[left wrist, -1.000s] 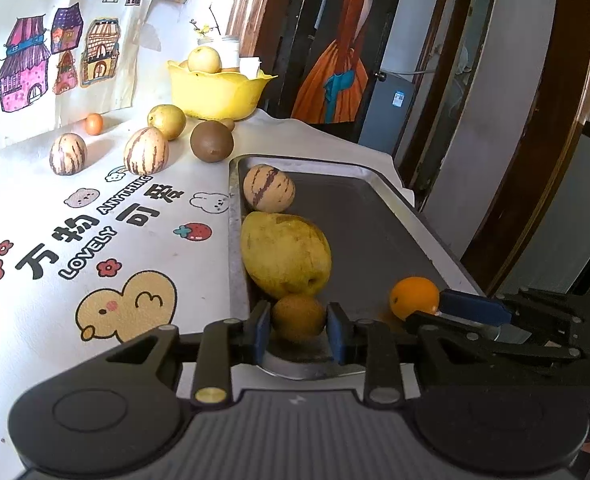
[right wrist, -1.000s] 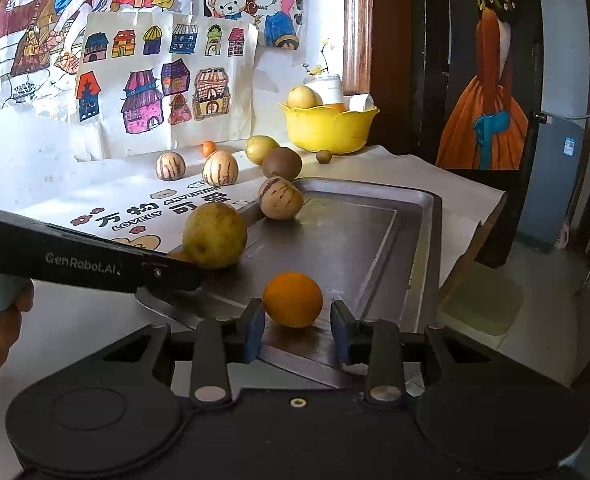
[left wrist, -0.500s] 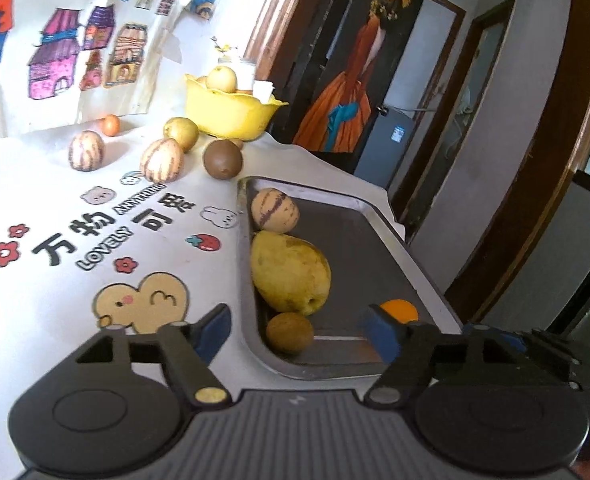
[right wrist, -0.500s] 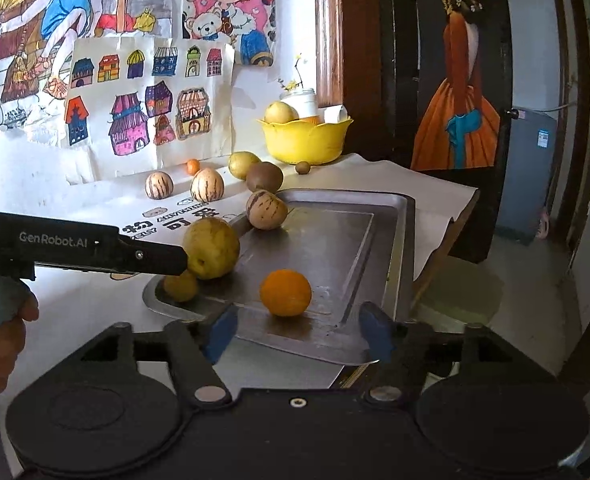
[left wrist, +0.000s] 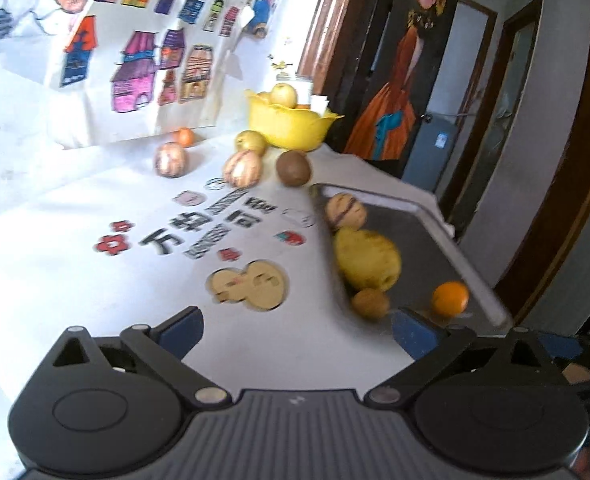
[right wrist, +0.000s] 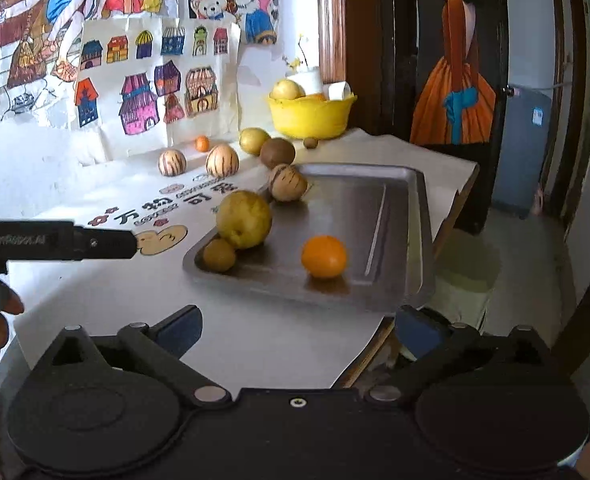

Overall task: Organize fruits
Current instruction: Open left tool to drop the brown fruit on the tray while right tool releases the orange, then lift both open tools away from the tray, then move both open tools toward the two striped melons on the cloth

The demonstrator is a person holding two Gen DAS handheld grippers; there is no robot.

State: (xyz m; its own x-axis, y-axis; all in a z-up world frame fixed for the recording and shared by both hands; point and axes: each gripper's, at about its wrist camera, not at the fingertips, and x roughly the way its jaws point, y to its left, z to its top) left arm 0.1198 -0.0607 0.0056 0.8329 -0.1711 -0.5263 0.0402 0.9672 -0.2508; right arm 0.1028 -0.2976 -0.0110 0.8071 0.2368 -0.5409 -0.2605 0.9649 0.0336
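Note:
A metal tray (right wrist: 375, 300) (left wrist: 447, 240) lies on the white table. In it are a small brown kiwi (right wrist: 219, 255) (left wrist: 370, 303), a large yellow fruit (right wrist: 244, 219) (left wrist: 367, 259), a striped melon (right wrist: 288, 182) (left wrist: 345, 211) and an orange (right wrist: 323, 256) (left wrist: 450, 298). My left gripper (left wrist: 295, 332) is open and empty, held back from the tray's near corner; its body (right wrist: 55, 240) shows at the left of the right wrist view. My right gripper (right wrist: 297, 328) is open and empty, in front of the tray's near edge.
A yellow bowl (right wrist: 311, 116) with fruit stands at the back by the wall. Two striped melons (right wrist: 222, 160), a small orange (right wrist: 202, 143), a yellow fruit (right wrist: 254, 141) and a brown kiwi (right wrist: 277, 153) lie loose behind the tray. The table edge (right wrist: 451, 216) drops off at the right.
Both grippers opened and let go, the left of the small kiwi, the right of the orange. Both then pulled back from the tray; the left swung left.

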